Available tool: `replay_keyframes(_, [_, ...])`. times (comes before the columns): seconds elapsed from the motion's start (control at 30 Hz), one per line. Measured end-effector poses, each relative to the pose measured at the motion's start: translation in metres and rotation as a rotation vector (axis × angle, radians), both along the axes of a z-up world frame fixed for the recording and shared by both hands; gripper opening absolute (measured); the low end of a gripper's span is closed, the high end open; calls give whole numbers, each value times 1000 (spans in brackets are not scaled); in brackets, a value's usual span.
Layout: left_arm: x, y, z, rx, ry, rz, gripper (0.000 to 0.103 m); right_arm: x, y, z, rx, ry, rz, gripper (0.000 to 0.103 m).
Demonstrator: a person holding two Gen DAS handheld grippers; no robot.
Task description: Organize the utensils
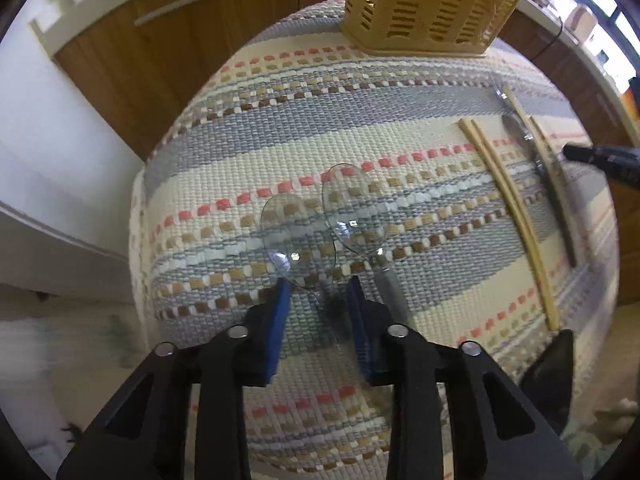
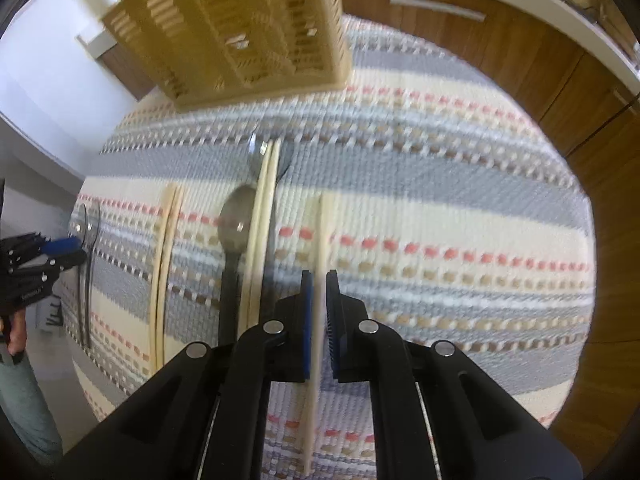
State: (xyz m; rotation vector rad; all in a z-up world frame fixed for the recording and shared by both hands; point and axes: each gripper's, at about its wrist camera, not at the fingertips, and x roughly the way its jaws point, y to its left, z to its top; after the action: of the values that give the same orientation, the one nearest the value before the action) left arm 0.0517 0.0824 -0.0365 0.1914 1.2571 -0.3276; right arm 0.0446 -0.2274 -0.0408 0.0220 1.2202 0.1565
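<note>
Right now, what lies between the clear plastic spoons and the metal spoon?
A pair of wooden chopsticks, flat on the woven mat; the left wrist view shows it clearest.

My right view smeared by motion blur, basket (image 2: 240, 28) top cut by the frame, held chopstick (image 2: 316, 360) lower end hidden behind my gripper.

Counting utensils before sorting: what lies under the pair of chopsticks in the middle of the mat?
Under the chopsticks lie two metal spoons: one bowl pokes out beyond their far tips, another beside them. The parts directly beneath are covered, on the striped mat.
</note>
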Motion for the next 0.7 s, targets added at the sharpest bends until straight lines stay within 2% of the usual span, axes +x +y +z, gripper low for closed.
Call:
replay_keyframes(0.13, [-3, -4, 2, 32, -23, 1, 13, 10, 0, -2, -7, 47, 13, 6])
replay_keyframes(0.23, [-7, -9, 3, 48, -36, -5, 13, 17, 8, -11, -15, 89, 41, 6])
replay_keyframes(0.37, [-11, -9, 5, 47, -38, -6, 13, 20, 12, -9, -17, 79, 57, 15])
replay_keyframes(0.43, [-11, -12, 5, 43, -35, -10, 13, 20, 9, -3, -1, 61, 50, 23])
replay_keyframes(0.47, [-12, -12, 5, 46, -35, -14, 13, 20, 9, 0, 5, 51, 52, 32])
replay_keyframes(0.5, [-8, -9, 3, 48, -36, -18, 13, 21, 8, 3, 0, 45, 54, 34])
replay_keyframes(0.7, [-2, -13, 1, 72, -45, -33, 13, 23, 16, -11, -68, 110, 56, 34])
